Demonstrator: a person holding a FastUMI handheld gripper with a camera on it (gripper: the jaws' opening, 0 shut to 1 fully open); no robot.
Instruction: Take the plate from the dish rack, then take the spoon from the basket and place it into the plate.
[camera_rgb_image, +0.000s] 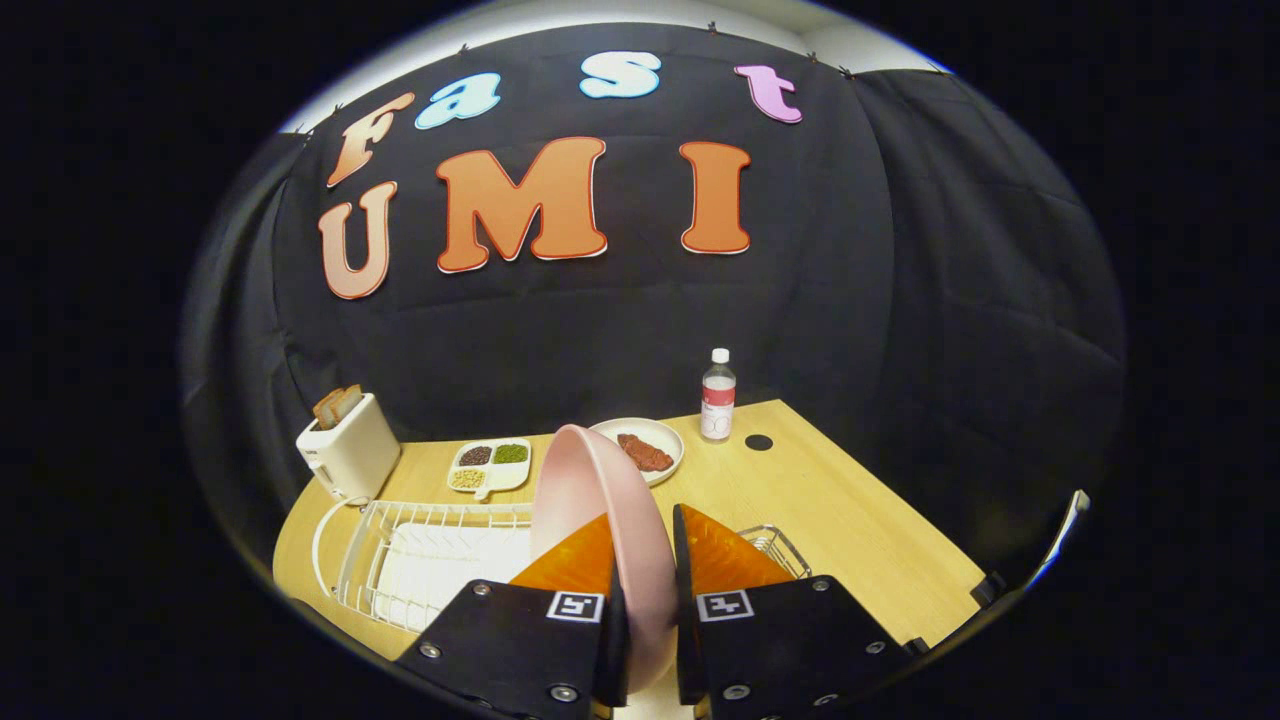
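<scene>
With its two fingers pressed on either face of a pink plate (600, 520), the hand-held gripper (645, 590) grips the plate on edge, upright and tilted slightly left. Plate rises from between the fingers and stands above the white wire dish rack (400, 560), which sits on the wooden tabletop (850, 520) below and to the left of the fingers. Whether the plate's lower edge touches the rack cannot be told; the fingers hide it.

Dish rack: white wire frame with a pale tray inside. Just right of the fingers, a small wire basket (775, 548) shows at the rack's end; its contents are hidden behind the right finger, and no spoon can be made out.

Beyond the plate, farther back on the tabletop:
- white toaster (347, 455) at the far left corner, slices of bread (337, 405) standing in its slots
- white divided dish (490, 466) with three compartments of beans or grains: dark, green, pale yellow
- white round plate (640, 448) carrying a reddish piece of food, partly hidden behind the pink plate's rim
- clear plastic bottle (717, 396) with a white cap, upright, near the back edge
- small dark round spot (759, 442) on the wood just right of the bottle

Black cloth wall stands behind the tabletop.
</scene>
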